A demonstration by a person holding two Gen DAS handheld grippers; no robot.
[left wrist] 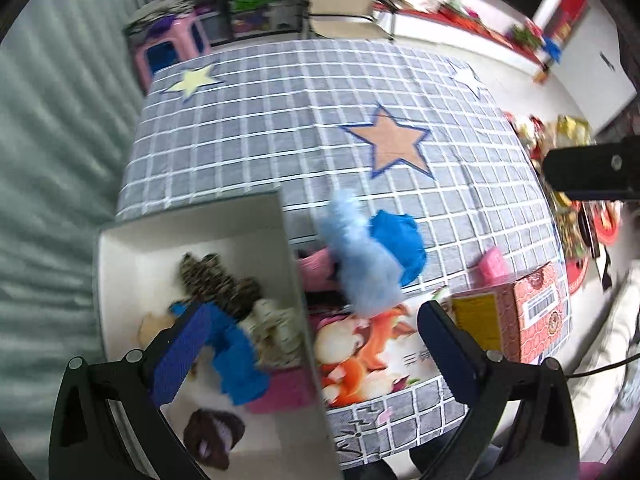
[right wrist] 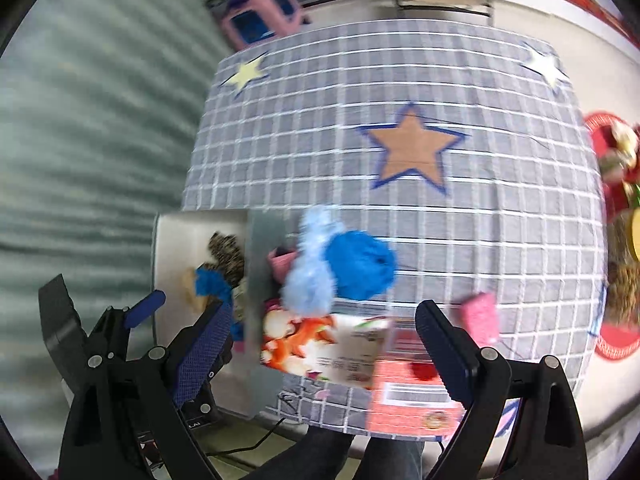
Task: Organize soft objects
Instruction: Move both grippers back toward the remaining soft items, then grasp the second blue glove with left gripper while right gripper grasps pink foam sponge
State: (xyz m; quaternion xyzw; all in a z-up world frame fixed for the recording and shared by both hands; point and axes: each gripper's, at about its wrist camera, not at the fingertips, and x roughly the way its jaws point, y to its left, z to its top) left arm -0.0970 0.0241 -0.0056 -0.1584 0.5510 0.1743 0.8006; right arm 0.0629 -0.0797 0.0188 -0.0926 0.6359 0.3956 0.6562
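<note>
A white open box (left wrist: 120, 264) stands at the table's near left and holds a leopard-print piece (left wrist: 216, 284), a cream patterned piece (left wrist: 276, 328), a blue cloth (left wrist: 240, 364), a pink piece (left wrist: 284, 392) and a dark brown piece (left wrist: 212, 436). Right of the box lie a light blue fluffy item (left wrist: 360, 260), a bright blue cloth ball (left wrist: 400, 240) and a small pink item (left wrist: 316, 266). A pink sponge (left wrist: 494, 266) lies further right. My left gripper (left wrist: 312, 344) is open and empty over the box's right wall. My right gripper (right wrist: 320, 340) is open and empty above the same pile (right wrist: 312, 276).
A carton printed with fruit (left wrist: 368, 352) lies flat at the near edge. A red-orange cardboard box (left wrist: 528, 312) stands to its right. The grey checked tablecloth with stars (left wrist: 320, 120) covers the table. A pink stool (left wrist: 168, 48) and a chair (left wrist: 340, 0) stand beyond the far edge.
</note>
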